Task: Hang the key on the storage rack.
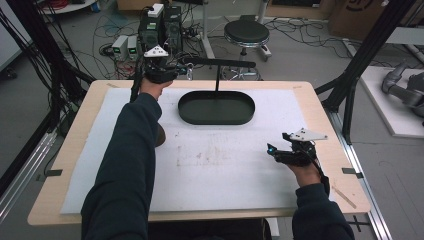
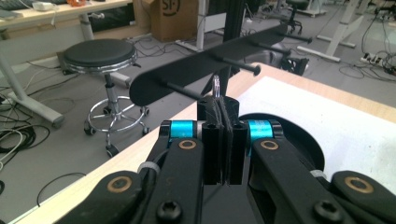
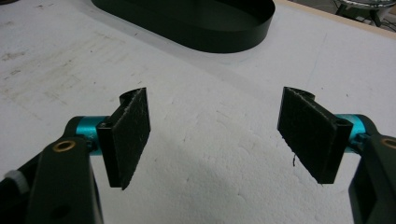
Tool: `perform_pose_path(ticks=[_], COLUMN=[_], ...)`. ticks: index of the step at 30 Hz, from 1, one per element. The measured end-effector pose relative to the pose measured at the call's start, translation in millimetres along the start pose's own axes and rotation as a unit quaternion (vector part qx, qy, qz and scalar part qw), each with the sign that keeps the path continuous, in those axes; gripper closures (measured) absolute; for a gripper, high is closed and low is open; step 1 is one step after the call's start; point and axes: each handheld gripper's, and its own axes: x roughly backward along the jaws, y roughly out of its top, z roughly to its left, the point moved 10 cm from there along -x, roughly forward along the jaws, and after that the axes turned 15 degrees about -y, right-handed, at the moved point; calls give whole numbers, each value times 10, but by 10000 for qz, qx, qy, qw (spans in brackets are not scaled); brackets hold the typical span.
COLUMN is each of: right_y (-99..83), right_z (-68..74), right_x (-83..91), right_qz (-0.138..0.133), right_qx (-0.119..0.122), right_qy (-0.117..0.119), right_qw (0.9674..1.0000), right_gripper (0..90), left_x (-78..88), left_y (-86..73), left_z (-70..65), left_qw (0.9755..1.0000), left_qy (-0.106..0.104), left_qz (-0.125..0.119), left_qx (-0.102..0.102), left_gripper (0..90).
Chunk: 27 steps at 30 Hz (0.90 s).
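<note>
- Cables, a round stool [image 1: 246, 33] and boxes of electronics [image 1: 160, 25] crowd the floor beyond a wooden table [image 1: 70, 150] covered by a white mat [image 1: 210, 165].
- On the mat's far half stands a black rack: an oval tray [image 1: 216, 108] as its base, a thin post rising from it, and a flat bar [image 1: 220, 63] with pegs across the top.
- At the table's far left edge the left gripper [image 1: 189, 71] is raised to the height of the bar, just beside the bar's left end.
- In the left gripper view its jaws are pressed together on a small clear loop [image 2: 216, 87], which pokes up between the pads just short of one peg [image 2: 184, 91]; what the loop belongs to is hidden.
- The right gripper [image 1: 272, 150] rests low over the mat's right side, well apart from the tray.
- Its jaws stand wide apart with nothing between them, bare mat below.
</note>
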Motion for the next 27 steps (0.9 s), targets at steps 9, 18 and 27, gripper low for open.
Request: perform_pose_path(ticks=[9, 18, 27], right_y=[0, 3, 21], right_z=[34, 36, 58], right_x=[-13, -14, -40], right_qz=[20, 9, -3], right_qx=[52, 57, 116], right_qy=[25, 26, 116], right_qw=[10000, 10000, 9999], right_gripper=[258, 258, 258], left_x=[-87, -73, 321], left_y=[-59, -101, -219], left_z=[138, 230, -272], left_qw=[9994, 9947, 9893], left_qy=[223, 901, 949], left_qz=[-135, -46, -617], left_qx=[243, 492, 917], left_gripper=[879, 679, 273])
